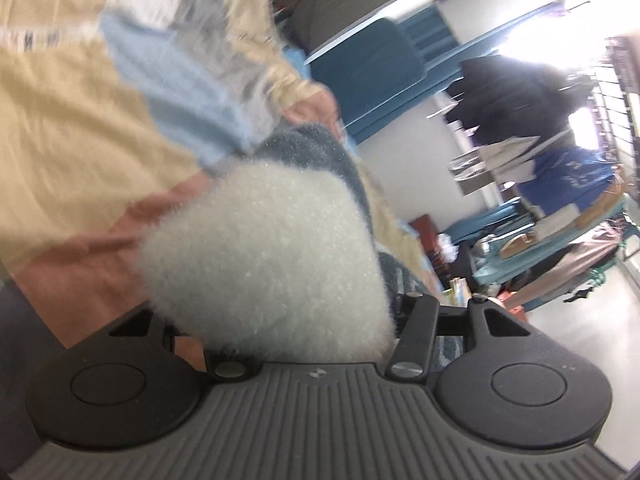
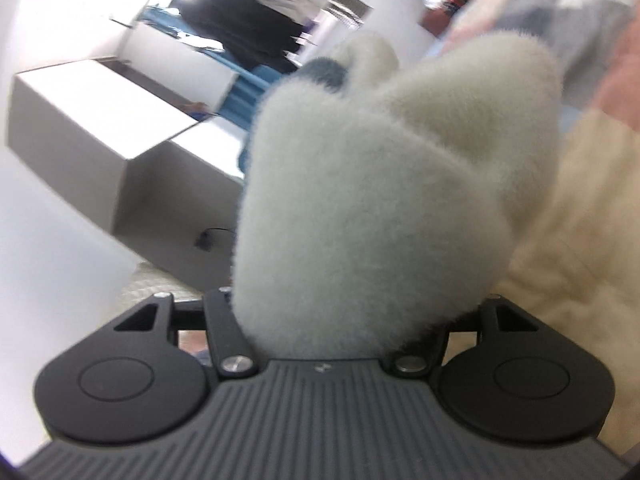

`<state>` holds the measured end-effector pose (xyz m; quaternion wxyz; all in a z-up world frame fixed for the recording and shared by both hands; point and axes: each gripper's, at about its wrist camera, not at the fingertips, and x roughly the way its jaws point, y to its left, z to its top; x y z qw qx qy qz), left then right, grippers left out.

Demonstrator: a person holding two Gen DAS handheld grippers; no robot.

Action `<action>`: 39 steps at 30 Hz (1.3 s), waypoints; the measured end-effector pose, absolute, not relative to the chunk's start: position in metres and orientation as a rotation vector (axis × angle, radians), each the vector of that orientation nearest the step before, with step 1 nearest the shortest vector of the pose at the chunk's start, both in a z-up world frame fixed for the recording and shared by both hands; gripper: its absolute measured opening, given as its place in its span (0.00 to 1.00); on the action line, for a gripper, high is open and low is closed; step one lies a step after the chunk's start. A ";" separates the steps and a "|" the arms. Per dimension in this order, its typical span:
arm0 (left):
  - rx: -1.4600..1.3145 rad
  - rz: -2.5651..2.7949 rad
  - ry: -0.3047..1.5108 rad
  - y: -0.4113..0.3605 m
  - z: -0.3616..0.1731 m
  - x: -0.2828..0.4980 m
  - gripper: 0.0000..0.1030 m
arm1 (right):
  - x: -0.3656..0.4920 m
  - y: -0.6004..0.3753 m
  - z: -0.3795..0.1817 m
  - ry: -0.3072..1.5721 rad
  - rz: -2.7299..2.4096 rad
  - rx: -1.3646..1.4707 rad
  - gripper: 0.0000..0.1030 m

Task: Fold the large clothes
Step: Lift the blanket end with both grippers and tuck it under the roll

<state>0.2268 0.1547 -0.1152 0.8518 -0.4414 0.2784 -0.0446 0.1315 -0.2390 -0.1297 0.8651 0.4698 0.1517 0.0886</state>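
Closest to my lens on the left side is a fat wad of fluffy white fleece, stuffed right up against the left gripper so I can't see the fingertips at all, they're buried in the pile. The jaws sit roughly halfway closed with the fleece bunched between them, so I'm calling that a grip on the garment. Behind the white part there's a blue-grey patch of the same fuzzy fabric, and past that a bedsheet in tan, pink and light blue blocks, pretty smeared. Off to the right of that view there's a rack of hanging clothes near a bright window, well apart from what I'm holding. Same story on the other side: the right gripper has its jaws about half shut, pinched on another lump of the white fleece, which folds over itself and blocks the fingers. A bit of the blue-grey fuzz peeks out at the top. To the left sits a white box, and the tan sheet fills the right edge.
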 end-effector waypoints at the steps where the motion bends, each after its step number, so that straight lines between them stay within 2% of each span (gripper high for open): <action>1: -0.923 -0.103 0.573 0.154 -0.103 0.222 0.57 | 0.125 -0.240 -0.121 0.299 0.203 0.984 0.61; 11: -0.882 -0.231 0.470 0.093 0.010 0.213 0.58 | 0.104 -0.288 -0.035 0.125 0.278 1.008 0.61; 19: -0.902 -0.317 0.548 -0.011 0.038 0.266 0.58 | 0.131 -0.368 0.009 0.087 0.218 0.998 0.61; 25: -0.873 -0.330 0.619 -0.099 0.013 0.327 0.58 | 0.161 -0.432 -0.007 0.093 0.125 1.024 0.61; 30: -0.858 -0.307 0.688 -0.147 -0.030 0.381 0.58 | 0.192 -0.466 -0.038 0.176 0.053 1.046 0.61; 39: -0.790 -0.267 0.831 -0.160 -0.126 0.429 0.58 | 0.217 -0.480 -0.141 0.260 -0.054 1.138 0.61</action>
